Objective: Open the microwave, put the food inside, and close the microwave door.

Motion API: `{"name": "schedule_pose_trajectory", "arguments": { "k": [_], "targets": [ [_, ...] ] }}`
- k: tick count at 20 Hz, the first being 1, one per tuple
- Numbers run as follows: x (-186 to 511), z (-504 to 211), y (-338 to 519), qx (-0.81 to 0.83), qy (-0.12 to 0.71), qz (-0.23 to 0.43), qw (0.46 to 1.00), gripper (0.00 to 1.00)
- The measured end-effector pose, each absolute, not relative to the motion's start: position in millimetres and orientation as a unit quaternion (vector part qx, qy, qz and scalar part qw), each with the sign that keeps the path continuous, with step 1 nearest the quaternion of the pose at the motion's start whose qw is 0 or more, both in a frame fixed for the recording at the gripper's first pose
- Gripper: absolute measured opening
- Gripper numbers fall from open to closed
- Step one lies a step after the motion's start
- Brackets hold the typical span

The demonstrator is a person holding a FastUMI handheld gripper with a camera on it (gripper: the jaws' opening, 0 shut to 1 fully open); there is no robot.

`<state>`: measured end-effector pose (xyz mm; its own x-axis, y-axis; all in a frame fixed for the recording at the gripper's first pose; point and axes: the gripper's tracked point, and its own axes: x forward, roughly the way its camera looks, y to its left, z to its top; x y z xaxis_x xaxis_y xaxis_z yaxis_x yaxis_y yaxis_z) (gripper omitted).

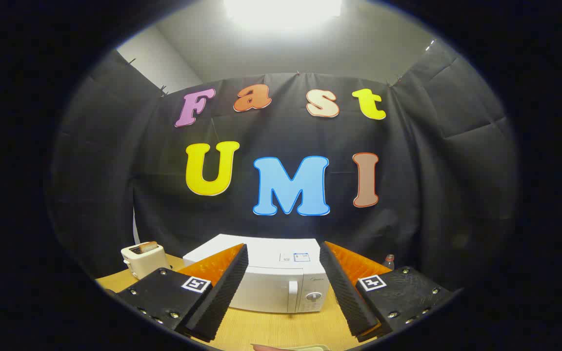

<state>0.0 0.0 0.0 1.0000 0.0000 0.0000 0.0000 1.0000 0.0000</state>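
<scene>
At the bottom centre of the frame, a pale flat item point(305, 347) peeks in at the edge, too cut off to identify. The gripper point(283, 287) has its jaws spread wide with nothing between them, and bare wooden worktop point(281, 329) lies open ahead. Beyond the fingers, the white microwave point(271, 278) sits door closed, handle and dial facing forward; small stickers on its top are too small to read. A cream toaster point(143, 259) with toast stands lower left, near the worktop's edge. A small bottle point(389, 262) shows beyond the right finger.

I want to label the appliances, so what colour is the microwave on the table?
White, door closed; the microwave shows best in the gripper view, beyond the open tool.
</scene>
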Motion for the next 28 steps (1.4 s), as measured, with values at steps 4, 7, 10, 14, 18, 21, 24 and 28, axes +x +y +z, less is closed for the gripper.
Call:
{"name": "schedule_pose_trajectory", "arguments": {
  "k": [4, 7, 10, 14, 18, 21, 24, 28],
  "targets": [
    [2, -1, 2, -0.003, 0.001, 0.000, 1.000, 0.94],
    [3, 1, 2, -0.004, -0.002, -0.002, 1.000, 0.94],
    [4, -3, 1, -0.004, 0.002, -0.001, 1.000, 0.94],
    [3, -4, -2, -0.004, -0.001, -0.005, 1.000, 0.94],
    [6, -12, -6, -0.012, 0.001, -0.011, 1.000, 0.94],
    [7, -21, -11, -0.011, 0.005, -0.010, 1.000, 0.94],
    [15, -41, -13, -0.009, 0.016, -0.006, 1.000, 0.95],
    [27, -68, -21, -0.018, 0.026, -0.014, 0.999, 0.95]
  ]
}}
